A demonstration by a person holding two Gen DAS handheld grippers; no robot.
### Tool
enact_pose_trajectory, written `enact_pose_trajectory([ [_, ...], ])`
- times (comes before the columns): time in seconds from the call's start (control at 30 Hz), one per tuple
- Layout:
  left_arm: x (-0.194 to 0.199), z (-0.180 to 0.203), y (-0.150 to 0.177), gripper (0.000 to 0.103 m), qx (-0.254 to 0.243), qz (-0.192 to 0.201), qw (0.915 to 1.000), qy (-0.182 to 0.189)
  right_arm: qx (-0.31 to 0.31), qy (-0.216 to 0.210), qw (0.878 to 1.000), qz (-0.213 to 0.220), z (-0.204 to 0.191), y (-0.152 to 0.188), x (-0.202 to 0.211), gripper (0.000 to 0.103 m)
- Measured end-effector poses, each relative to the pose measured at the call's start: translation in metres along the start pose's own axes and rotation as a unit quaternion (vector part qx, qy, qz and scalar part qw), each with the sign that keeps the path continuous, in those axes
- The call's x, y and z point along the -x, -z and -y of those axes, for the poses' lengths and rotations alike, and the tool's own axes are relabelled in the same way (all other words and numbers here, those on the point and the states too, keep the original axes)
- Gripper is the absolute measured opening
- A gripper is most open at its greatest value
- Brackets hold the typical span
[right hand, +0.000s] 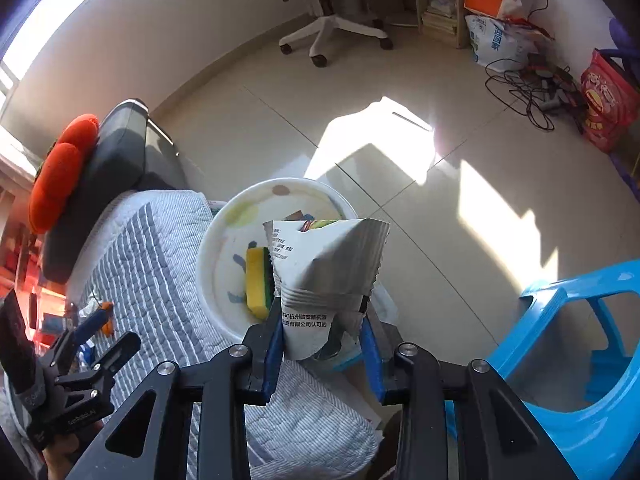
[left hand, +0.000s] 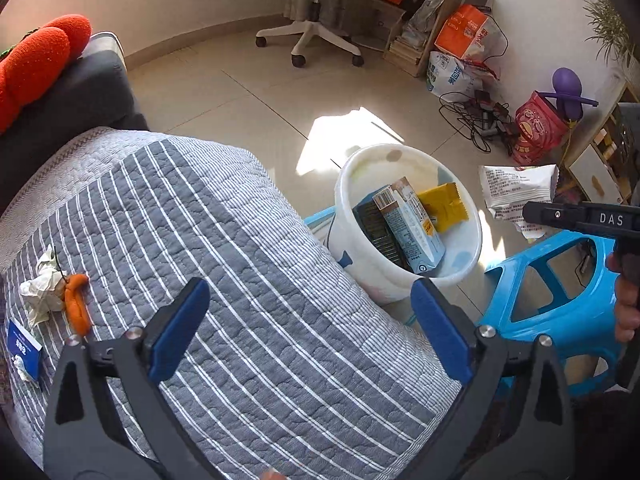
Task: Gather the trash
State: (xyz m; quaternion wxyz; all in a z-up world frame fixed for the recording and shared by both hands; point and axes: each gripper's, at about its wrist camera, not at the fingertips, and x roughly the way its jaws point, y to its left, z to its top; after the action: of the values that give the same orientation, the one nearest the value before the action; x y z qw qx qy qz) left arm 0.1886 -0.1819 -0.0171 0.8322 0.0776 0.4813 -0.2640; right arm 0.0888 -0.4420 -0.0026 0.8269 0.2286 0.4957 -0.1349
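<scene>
Right gripper [right hand: 323, 344]: our jaws are clamped on a white wrapper [right hand: 324, 276], which stands up between them and hangs over the near rim of the white bin [right hand: 212, 240] just ahead. It is not yet dropped.

Left gripper [left hand: 310, 332]: jaws wide, nothing between them, held above the striped quilt [left hand: 248, 280]; the bin lies ahead and to the right of them.

Progress, as we judge it: partly done. The bin already holds a carton [left hand: 412, 228], a yellow packet [left hand: 446, 206] and a dark box. Left to collect, well left of the left jaws on the quilt: a crumpled tissue [left hand: 42, 288], an orange peel [left hand: 76, 304] and a small blue card [left hand: 22, 348].

View differences: the left wrist view shows the bin's contents plainly and the wrapper from the side, beside a blue stool [left hand: 552, 300]. In the right wrist view the wrapper hides most of the bin's inside, but a yellow sponge-like piece [right hand: 258, 280] shows there, and the quilt leftovers are small and unclear.
</scene>
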Motion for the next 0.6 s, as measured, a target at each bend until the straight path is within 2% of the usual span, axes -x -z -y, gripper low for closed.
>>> enact_pose_trajectory([
  [0.17,0.021,-0.028,0.022,0.102,0.016,-0.001,0.9997,-0.018,0.005,0.002,1.0,-0.012,-0.015,0.0,-0.012,0.038],
  [0.37,0.035,-0.061,0.039,0.102,0.06,-0.01,0.9978,-0.025,0.012,0.011,1.0,-0.02,-0.03,0.001,-0.025,0.04],
  [0.43,0.039,-0.067,0.044,0.102,0.067,-0.015,0.9973,-0.025,0.013,0.008,1.0,-0.02,-0.034,0.001,-0.028,0.047],
  [0.5,0.042,-0.074,0.05,0.102,0.072,-0.02,0.9967,-0.031,0.011,0.003,1.0,-0.021,-0.037,0.0,-0.03,0.066],
  [0.6,0.05,-0.087,0.057,0.102,0.083,-0.022,0.9956,-0.039,0.015,0.012,1.0,-0.016,-0.042,-0.001,-0.03,0.072],
])
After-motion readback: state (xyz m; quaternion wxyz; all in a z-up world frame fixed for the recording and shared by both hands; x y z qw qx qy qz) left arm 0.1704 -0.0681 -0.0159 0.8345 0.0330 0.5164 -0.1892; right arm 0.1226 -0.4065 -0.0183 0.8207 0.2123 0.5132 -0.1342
